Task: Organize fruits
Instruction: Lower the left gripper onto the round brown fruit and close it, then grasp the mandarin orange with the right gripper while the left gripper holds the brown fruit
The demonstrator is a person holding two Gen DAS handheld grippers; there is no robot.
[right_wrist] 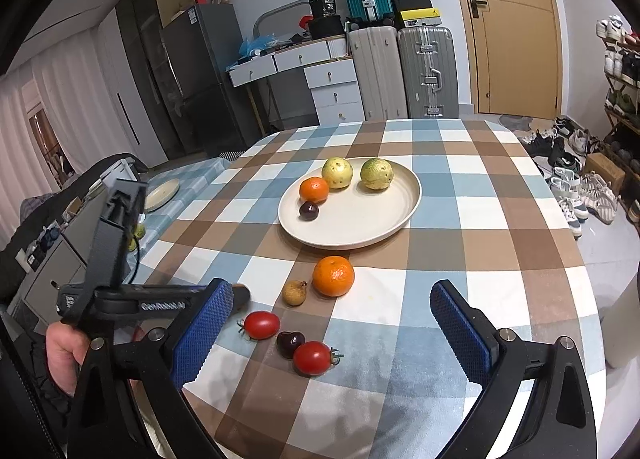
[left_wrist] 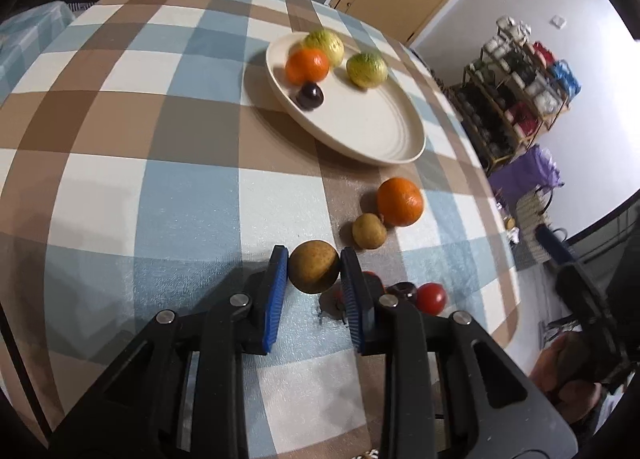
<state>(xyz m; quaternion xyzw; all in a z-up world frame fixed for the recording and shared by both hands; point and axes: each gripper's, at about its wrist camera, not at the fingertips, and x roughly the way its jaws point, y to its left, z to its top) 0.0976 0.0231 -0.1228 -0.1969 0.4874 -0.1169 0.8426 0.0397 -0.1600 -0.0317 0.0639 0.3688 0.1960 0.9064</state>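
My left gripper (left_wrist: 314, 267) is shut on a small brown longan (left_wrist: 314, 267) and holds it above the checked tablecloth. A cream plate (left_wrist: 372, 131) holds two green guavas (left_wrist: 367, 69), an orange (left_wrist: 307, 66) and a dark cherry (left_wrist: 310, 96). On the cloth lie an orange (left_wrist: 400, 201), a second longan (left_wrist: 369, 231), a cherry (left_wrist: 404, 291) and tomatoes (left_wrist: 431, 298). My right gripper (right_wrist: 332, 311) is open and empty above the near fruits: orange (right_wrist: 333, 275), longan (right_wrist: 295, 292), two tomatoes (right_wrist: 261, 324), cherry (right_wrist: 290, 343). The plate (right_wrist: 360, 231) lies beyond.
The table's right edge (right_wrist: 580, 259) drops to a floor with shoes (right_wrist: 576, 195). The left gripper's body (right_wrist: 116, 259) and the hand holding it sit at the table's left side. Suitcases (right_wrist: 428, 71) and drawers stand behind the table.
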